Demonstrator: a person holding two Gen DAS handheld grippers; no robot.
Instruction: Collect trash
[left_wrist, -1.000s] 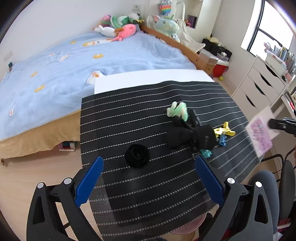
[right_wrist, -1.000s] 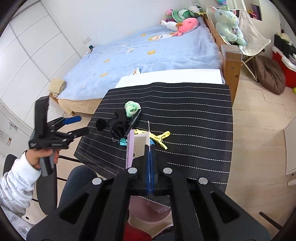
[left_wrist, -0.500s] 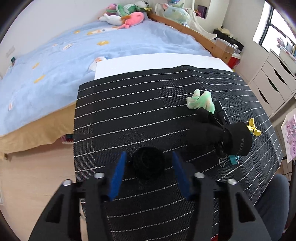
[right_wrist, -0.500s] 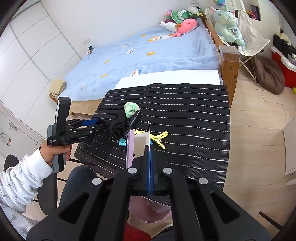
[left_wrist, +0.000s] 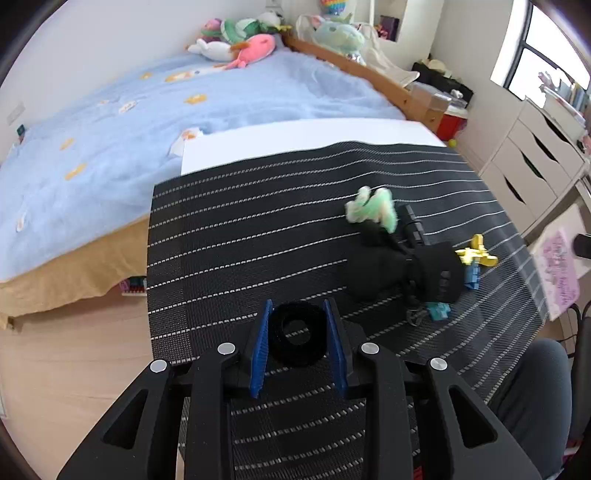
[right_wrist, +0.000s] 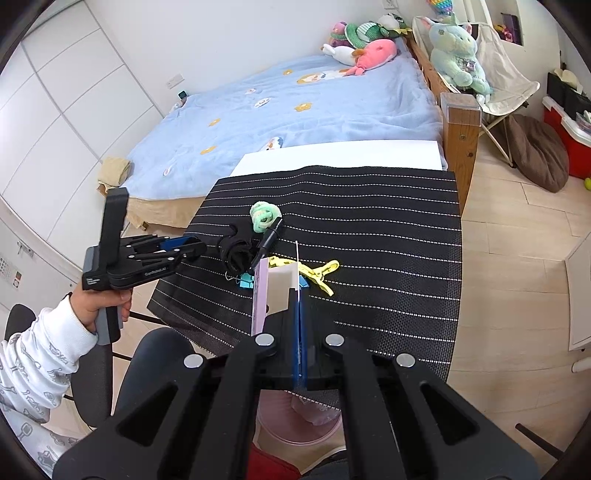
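Two wrist views, close above shared striped mat (left_wrist: 258, 221), bedward.

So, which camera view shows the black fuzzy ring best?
The left wrist view: the black fuzzy ring lies close, between the left gripper fingers. In the right wrist view, the left gripper hides it.

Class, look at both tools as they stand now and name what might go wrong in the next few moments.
1. The left tool grips the soft black ring only by its sides; it may squash and slip out on lifting.
2. The right tool pinches the pink card by one edge, so the card may slip out.
3. The pink bin sits half hidden under the table edge, so a drop may miss.
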